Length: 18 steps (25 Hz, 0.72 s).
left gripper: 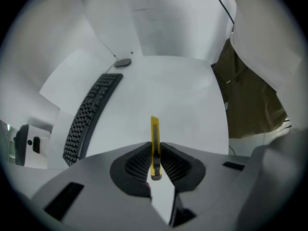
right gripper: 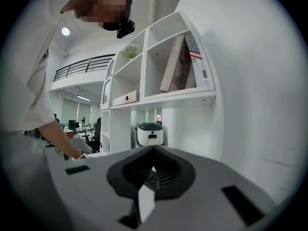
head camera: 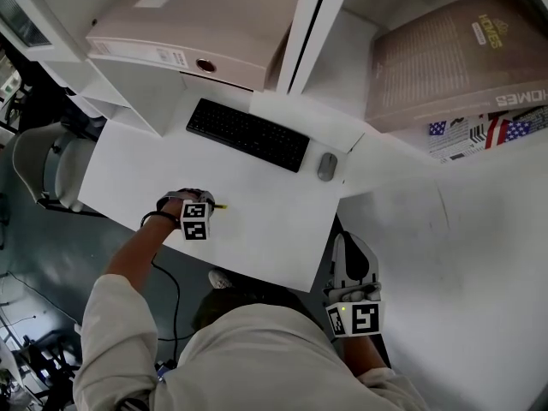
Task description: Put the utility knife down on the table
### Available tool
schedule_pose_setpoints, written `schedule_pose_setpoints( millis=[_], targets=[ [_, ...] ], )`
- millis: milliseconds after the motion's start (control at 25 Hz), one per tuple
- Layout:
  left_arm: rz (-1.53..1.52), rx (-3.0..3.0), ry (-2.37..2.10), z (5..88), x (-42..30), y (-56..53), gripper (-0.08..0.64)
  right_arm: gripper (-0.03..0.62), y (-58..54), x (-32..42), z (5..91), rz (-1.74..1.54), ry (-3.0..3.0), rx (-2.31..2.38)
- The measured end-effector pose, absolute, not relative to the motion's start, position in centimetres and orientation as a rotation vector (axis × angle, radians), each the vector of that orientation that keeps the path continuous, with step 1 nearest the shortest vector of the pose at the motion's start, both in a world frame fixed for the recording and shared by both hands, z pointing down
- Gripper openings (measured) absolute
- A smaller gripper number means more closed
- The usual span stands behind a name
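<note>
Utility knife [left gripper: 154, 129] is yellow and clamped edge-on between the ribbed pads of my left gripper [left gripper: 155, 150]. The jaws are narrow and tight on its body, and its far end pokes out steeply toward the table [head camera: 274, 221]. It sits on the near side of the keyboard [head camera: 248, 134], well apart from it, over bare white top. I can't tell if the tip touches yet. My right gripper [right gripper: 153, 174] hangs off the table edge, further from the keyboard, jaws together with 0 things in them. There are 2 risks. If I open while the knife is this steep, it tips over and skids. If I press on, the tip jams into the top.
</note>
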<state>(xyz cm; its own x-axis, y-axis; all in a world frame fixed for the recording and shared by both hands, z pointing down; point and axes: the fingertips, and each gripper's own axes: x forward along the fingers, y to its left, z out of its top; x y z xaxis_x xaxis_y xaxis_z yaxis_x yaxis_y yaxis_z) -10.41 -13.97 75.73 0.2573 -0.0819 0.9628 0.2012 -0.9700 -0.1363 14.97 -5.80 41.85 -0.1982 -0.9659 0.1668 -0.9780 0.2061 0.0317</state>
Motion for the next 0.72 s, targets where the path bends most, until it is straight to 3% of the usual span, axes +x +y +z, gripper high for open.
schedule_pose_setpoints(
  millis=[720],
  targets=[
    [-1.870, -2.225, -0.253, 80.7, -11.0, -14.7, 0.055, 0.003, -6.7, 15.6, 42.4, 0.116, -2.270, 1.874]
  ],
)
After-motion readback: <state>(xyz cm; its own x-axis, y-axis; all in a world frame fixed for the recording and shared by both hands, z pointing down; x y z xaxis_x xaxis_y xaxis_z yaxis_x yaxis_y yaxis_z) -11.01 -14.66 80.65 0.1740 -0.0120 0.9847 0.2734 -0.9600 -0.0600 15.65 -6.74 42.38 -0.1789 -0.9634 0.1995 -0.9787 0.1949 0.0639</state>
